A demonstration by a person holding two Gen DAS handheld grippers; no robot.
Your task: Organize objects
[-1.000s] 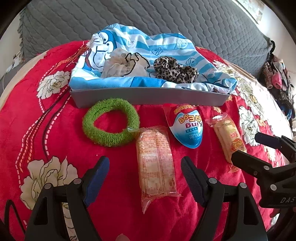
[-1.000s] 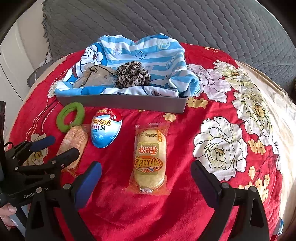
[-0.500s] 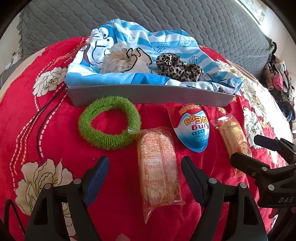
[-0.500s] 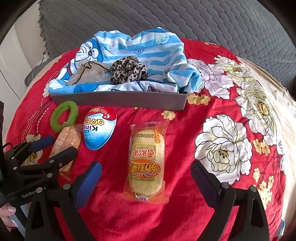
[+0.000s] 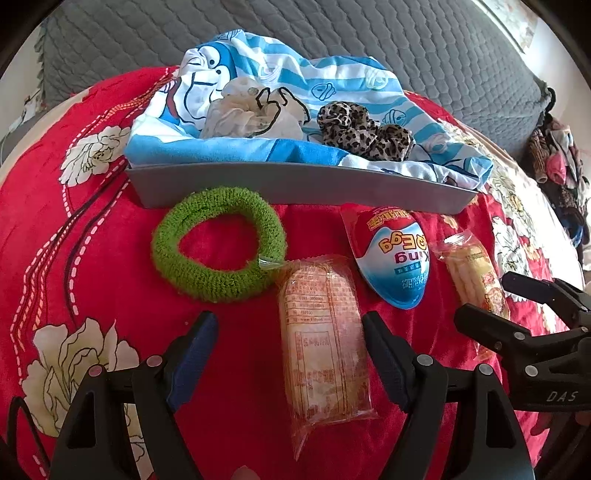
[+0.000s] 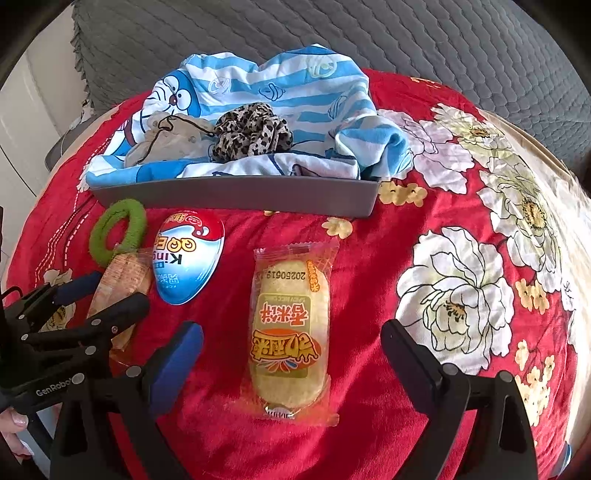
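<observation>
A grey tray [image 5: 295, 186] [image 6: 236, 195] lined with blue striped cloth holds a beige scrunchie [image 5: 243, 114] and a leopard scrunchie [image 5: 364, 131] [image 6: 251, 131]. In front of it on the red blanket lie a green scrunchie [image 5: 218, 247] [image 6: 118, 229], a snack packet [image 5: 323, 347], a blue egg toy [image 5: 397, 258] [image 6: 188, 254] and a second snack packet [image 6: 290, 328] [image 5: 474, 273]. My left gripper [image 5: 290, 341] is open, its jaws either side of the first packet. My right gripper [image 6: 291, 350] is open, straddling the second packet.
The red flowered blanket [image 6: 454, 295] covers a bed or sofa with a grey quilted back [image 5: 332, 33]. A heap of clothes [image 5: 557, 166] lies at the far right. Each gripper shows in the other's view, the right one [image 5: 535, 332] and the left one [image 6: 74, 321].
Both grippers have moved forward and lower towards their snack packets. Nothing on the blanket has moved.
</observation>
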